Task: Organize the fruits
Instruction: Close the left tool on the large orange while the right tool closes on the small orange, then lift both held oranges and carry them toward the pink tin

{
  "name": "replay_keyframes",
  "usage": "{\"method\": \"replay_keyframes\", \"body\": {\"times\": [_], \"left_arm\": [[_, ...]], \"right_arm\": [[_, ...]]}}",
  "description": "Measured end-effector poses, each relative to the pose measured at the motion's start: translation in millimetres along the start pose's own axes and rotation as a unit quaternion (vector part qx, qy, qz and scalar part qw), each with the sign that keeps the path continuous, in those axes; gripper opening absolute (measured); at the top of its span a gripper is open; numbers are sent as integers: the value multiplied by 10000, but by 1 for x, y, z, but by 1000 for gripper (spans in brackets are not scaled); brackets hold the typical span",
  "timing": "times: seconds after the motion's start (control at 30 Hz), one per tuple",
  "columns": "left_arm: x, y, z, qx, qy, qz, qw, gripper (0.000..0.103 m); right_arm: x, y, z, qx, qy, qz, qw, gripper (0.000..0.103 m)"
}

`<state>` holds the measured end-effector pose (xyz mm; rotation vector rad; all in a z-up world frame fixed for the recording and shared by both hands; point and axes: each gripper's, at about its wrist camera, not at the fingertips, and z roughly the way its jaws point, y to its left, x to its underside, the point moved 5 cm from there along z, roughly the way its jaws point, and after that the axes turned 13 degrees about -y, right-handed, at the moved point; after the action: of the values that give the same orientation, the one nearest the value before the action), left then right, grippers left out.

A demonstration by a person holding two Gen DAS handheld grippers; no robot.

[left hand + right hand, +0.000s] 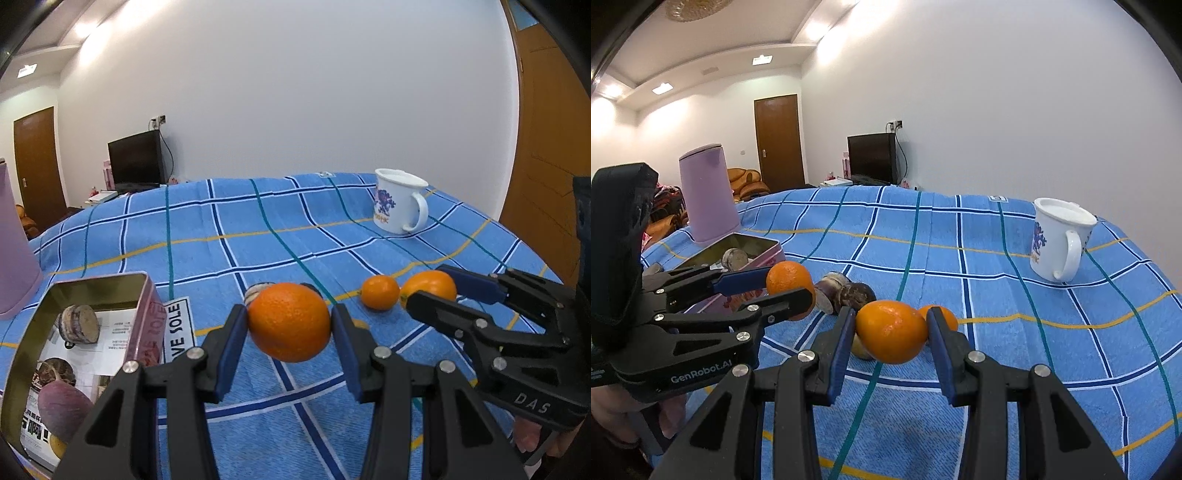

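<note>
Three oranges [380, 292] out, two clamped in left fingers [289, 322] and right fingers [891, 331]; open tin [146, 295] holding several brownish pieces.

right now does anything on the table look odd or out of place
Nothing is spilled or broken. The odd part is the mix: the open tin holds brownish-purple cut pieces, while two more such pieces lie loose on the cloth among the oranges. The mug stands upright.
</note>
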<state>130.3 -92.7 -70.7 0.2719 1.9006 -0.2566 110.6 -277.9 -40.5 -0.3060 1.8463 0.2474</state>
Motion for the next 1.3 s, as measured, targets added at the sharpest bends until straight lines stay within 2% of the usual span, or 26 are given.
{"method": "replay_keyframes", "body": {"times": [1.3], "left_arm": [[-10, 2, -27, -225, -731, 49, 9971, 49]], "right_arm": [[-10, 9, -24, -168, -770, -218, 9967, 42]]}}
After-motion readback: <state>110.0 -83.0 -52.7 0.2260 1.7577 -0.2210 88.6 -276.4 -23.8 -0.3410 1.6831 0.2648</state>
